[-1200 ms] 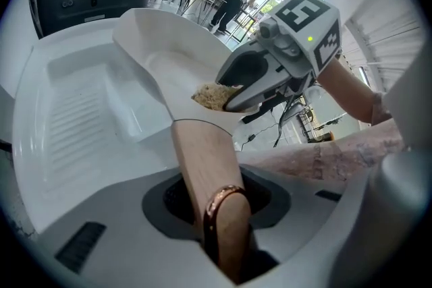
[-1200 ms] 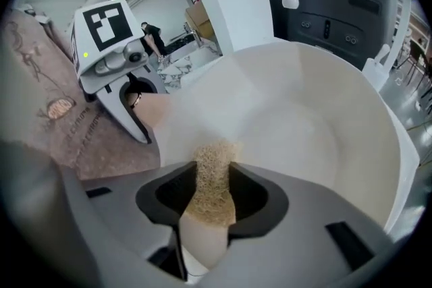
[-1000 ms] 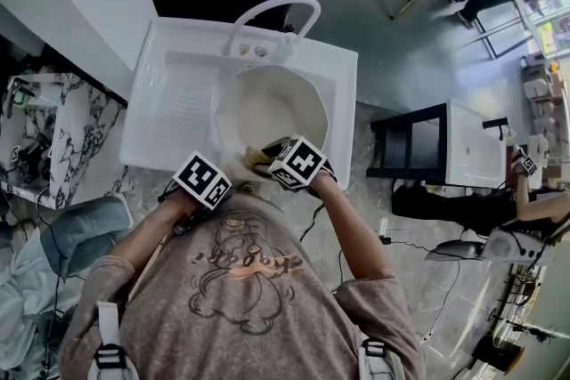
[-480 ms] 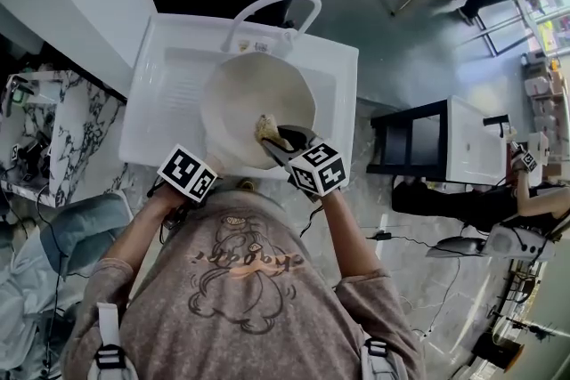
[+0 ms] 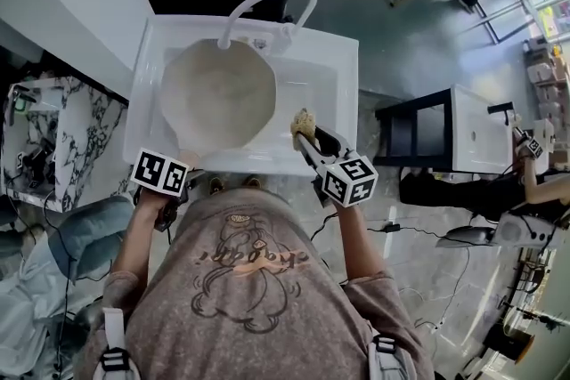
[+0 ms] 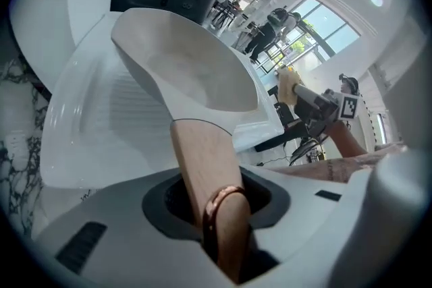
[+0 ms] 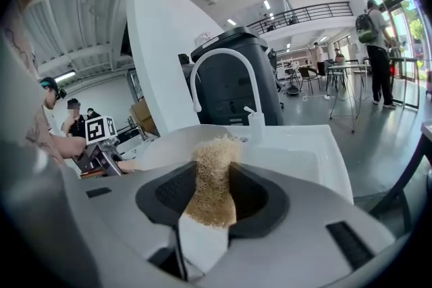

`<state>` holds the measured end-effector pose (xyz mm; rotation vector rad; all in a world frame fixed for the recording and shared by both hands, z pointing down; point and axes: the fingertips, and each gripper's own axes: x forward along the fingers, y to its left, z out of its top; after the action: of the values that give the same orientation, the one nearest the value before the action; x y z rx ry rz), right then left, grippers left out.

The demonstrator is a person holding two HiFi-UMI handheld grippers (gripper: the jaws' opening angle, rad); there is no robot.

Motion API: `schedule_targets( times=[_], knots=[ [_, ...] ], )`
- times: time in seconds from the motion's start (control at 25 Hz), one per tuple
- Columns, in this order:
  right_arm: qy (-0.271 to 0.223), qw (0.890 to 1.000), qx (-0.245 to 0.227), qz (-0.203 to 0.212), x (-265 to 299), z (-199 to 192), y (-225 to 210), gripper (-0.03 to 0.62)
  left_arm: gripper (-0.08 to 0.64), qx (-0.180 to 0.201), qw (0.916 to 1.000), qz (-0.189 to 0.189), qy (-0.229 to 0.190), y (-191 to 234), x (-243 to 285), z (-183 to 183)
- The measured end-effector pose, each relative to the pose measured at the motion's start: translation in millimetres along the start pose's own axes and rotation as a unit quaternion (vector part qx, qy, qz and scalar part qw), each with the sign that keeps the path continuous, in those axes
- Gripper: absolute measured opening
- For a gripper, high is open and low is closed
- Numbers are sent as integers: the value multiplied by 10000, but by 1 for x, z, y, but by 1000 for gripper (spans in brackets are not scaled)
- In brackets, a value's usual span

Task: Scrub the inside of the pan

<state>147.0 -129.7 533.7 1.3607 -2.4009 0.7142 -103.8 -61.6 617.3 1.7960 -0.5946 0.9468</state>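
Overhead, gripped pan (image 5: pixel 218 93), gripped sponge (image 5: pixel 304 120), shirt lettering (image 5: pixel 245 255) unclear

Dusty-pink short-sleeved T-shirt (image 5: pixel 267 334), brown cartoon print (image 5: pixel 240 267), grey shoulder straps (image 5: pixel 109 341) with black buckles (image 5: pixel 108 358)

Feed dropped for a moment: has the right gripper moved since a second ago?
Yes. The right gripper, shut on the sponge, has moved right along the sink, out of the pan to the sink's right part.
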Motion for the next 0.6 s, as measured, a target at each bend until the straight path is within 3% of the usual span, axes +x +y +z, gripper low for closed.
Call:
schedule_targets(
  times=[0.24, 0.6],
  knots=[
    [-380, 9988, 153, -259, -8, -3, -2, 167, 137, 36, 9961, 766, -434, 22, -19, 10],
    [-745, 9961, 78, -468, -10, -9, 11, 167, 137, 195, 9808, 1471, -1266, 24, -47, 40]
  ],
)
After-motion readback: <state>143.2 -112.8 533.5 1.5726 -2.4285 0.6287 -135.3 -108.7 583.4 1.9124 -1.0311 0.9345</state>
